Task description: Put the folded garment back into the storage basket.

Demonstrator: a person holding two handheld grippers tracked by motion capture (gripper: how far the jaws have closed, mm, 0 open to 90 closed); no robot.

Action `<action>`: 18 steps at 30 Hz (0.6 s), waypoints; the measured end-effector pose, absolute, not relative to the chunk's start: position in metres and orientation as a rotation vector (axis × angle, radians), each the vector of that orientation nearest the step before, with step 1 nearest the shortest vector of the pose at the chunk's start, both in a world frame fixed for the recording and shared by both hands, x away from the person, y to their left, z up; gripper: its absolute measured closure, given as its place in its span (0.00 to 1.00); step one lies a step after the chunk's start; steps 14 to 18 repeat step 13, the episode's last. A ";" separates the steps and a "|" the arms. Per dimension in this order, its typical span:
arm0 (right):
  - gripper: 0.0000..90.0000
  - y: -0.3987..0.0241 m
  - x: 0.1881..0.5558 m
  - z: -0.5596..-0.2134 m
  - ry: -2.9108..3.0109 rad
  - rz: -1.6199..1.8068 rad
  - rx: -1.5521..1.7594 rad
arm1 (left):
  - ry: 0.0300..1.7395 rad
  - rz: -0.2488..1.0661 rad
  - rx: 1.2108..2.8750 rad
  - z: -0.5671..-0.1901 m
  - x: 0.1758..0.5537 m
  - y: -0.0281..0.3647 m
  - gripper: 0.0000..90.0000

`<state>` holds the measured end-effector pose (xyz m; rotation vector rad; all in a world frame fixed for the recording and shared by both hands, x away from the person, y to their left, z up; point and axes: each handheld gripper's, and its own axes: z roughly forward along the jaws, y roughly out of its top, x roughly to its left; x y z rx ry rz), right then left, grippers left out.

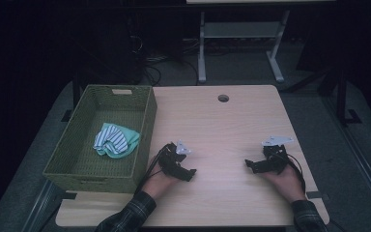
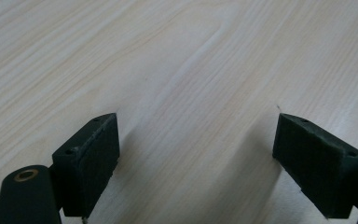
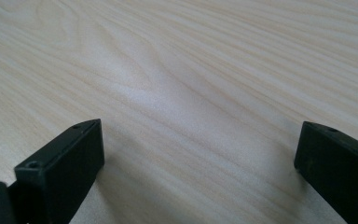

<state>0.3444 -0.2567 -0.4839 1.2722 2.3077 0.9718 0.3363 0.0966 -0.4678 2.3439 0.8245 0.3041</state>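
Crumpled striped and mint cloth (image 1: 116,140) lies inside the green wicker basket (image 1: 145,126).

Basket's (image 1: 145,126) near wall hides its floor; sleeves (image 1: 130,215) cut off.

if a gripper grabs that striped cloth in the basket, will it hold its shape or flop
The striped cloth lies bunched in soft folds, so it will probably flop and drape. It looks thin, likely light. Lying crumpled inside the woven basket, it seems unlikely to roll or slide.

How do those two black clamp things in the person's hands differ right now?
The left gripper lies close beside the green woven basket; the right gripper lies farther off, toward the table's right edge. The left points right, the right points left. Both rest on bare wood, jaws open, holding nothing.
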 end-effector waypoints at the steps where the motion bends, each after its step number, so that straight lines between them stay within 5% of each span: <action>1: 0.01 -0.257 0.344 -0.484 2.308 0.971 1.272 | 0.824 0.303 2.344 -0.468 0.337 0.098 0.15; 18: 0.01 -0.257 0.344 -0.484 2.308 0.971 1.272 | 0.774 0.316 2.265 -0.476 0.334 0.106 0.14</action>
